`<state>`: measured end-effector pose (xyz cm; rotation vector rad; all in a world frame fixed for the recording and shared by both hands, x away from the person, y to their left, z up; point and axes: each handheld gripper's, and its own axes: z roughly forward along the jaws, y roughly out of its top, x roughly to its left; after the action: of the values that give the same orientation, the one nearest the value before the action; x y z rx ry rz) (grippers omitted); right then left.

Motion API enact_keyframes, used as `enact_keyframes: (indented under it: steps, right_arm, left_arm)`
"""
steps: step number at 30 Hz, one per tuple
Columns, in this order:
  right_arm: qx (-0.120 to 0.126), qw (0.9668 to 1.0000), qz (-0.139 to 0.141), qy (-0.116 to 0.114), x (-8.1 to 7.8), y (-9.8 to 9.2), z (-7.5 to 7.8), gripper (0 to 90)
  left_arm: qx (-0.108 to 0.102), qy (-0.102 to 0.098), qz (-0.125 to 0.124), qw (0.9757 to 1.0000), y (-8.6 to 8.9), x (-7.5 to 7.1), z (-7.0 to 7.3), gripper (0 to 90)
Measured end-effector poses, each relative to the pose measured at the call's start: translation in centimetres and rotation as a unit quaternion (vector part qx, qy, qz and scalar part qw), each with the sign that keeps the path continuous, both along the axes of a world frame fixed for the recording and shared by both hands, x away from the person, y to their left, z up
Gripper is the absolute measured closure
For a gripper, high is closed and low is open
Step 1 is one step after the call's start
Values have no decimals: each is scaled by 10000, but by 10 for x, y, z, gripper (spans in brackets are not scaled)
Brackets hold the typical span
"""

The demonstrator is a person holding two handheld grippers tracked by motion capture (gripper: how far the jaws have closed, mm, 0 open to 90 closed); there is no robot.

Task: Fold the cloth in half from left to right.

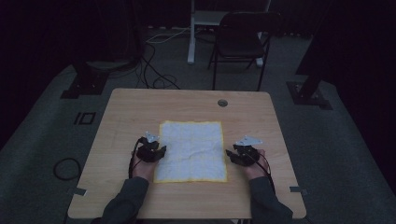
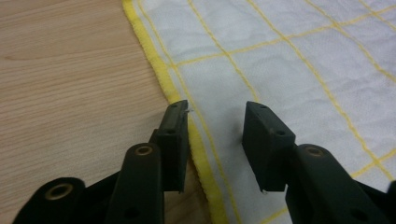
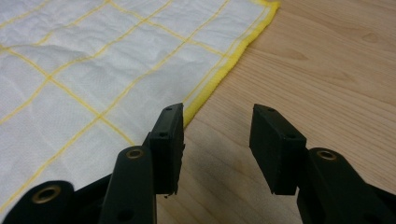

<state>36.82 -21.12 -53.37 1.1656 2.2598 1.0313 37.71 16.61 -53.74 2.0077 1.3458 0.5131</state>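
A person seated at a wooden table (image 1: 126, 112) holds a two-jaw gripper in each hand, one at either side edge of a white cloth (image 1: 192, 150) with a yellow grid and yellow hem. The cloth lies flat, spread out on the tabletop between the two grippers.

The left gripper (image 1: 152, 150) sits at the cloth's left edge, roughly midway down that side. In the left gripper view, the left gripper (image 2: 215, 122) has its jaws parted, with a clear gap between them. The yellow hem (image 2: 156, 65) runs up past the inner face of the left-hand jaw, and white cloth (image 2: 289, 65) lies between and ahead of the jaws. The pads press on nothing; the cloth stays flat beneath them.

The right gripper (image 1: 243, 154) sits just off the cloth's right edge, over bare wood. In the right gripper view, the right gripper (image 3: 215, 125) also has its jaws apart, moderately wide. The cloth's hem (image 3: 229, 63) passes just beside the left-hand jaw, and the gap between the jaws looks onto bare table (image 3: 327, 60). It grips nothing.

Beyond the table, a dark folding chair (image 1: 240, 39) stands on the grey carpet, with cables (image 1: 156, 70) trailing across the floor nearby.
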Motion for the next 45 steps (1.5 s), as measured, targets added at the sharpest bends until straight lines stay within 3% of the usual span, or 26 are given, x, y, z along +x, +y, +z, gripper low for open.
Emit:
enact_keyframes:
  steps: [6, 12, 17, 25, 39, 45]
  right_arm:
    - [-6, 10000, 3, -1, 0, -1, -1, 550]
    - [-14, 10000, 17, 3, 0, -1, -1, 550]
    - [-10, 10000, 37, 8, 0, 0, -1, 551]
    - [7, 10000, 48, 16, 0, 0, -1, 551]
    - [-7, 9999, 103, 36, -2, 2, -2, 549]
    - [-7, 9999, 120, 54, -2, 5, -3, 549]
  left_arm:
    - [-111, -31, 52, 9999, 0, 0, -1, 681]
    - [-199, -101, 27, 9997, -2, -2, -3, 816]
    - [-253, -99, 3, 9996, -3, -2, -4, 872]
    - [-391, -80, -1, 9992, 0, -1, -5, 880]
    - [-347, -93, 39, 9993, 8, -3, -4, 880]
    - [-562, -137, 33, 9983, 11, -4, 1, 879]
